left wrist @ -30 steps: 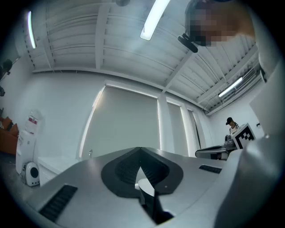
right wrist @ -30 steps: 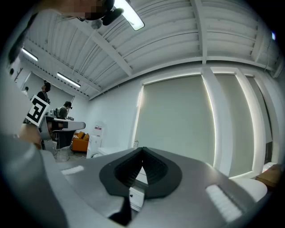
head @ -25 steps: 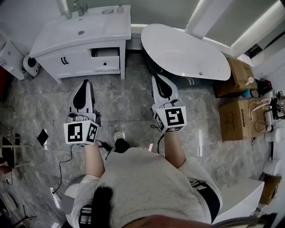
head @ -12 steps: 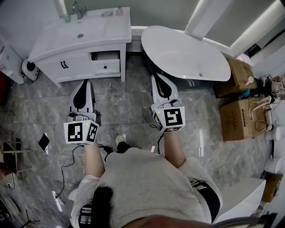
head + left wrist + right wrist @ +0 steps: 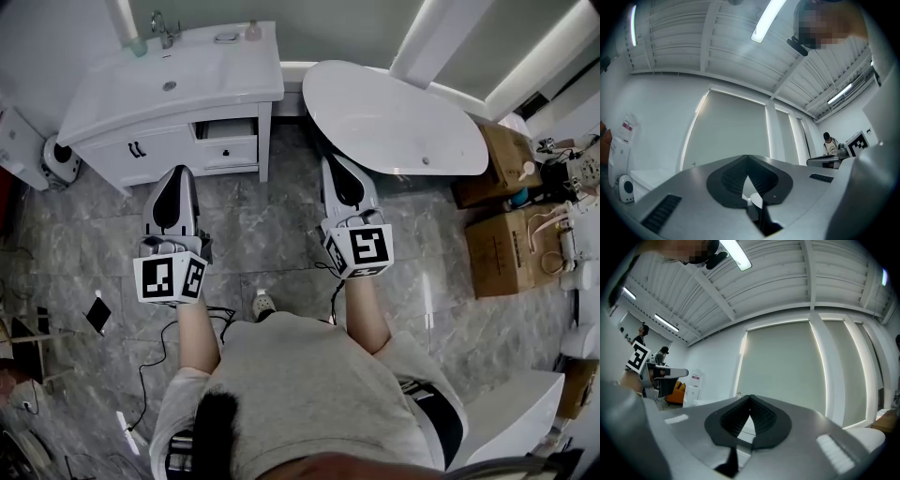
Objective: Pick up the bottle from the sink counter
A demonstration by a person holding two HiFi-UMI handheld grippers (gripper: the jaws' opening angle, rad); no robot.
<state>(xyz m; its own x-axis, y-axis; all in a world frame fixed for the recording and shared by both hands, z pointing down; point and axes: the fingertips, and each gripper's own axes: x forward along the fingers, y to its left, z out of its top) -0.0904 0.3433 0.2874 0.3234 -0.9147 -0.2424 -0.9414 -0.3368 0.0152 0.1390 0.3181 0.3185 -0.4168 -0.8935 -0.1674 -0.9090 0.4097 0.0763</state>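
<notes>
one bottle (image 5: 252,30) well beyond left gripper (image 5: 177,172), right gripper (image 5: 331,162)

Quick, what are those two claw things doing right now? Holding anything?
Left gripper: closed, holding nothing.
Right gripper: closed, holding nothing.

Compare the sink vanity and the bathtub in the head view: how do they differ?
The sink vanity is boxy with drawers, one pulled open; the bathtub is a smooth oval. The vanity's counter carries a faucet and a small bottle; the bathtub looks bare. The vanity lies ahead of the left gripper, the bathtub ahead of the right gripper. Both are white.
</notes>
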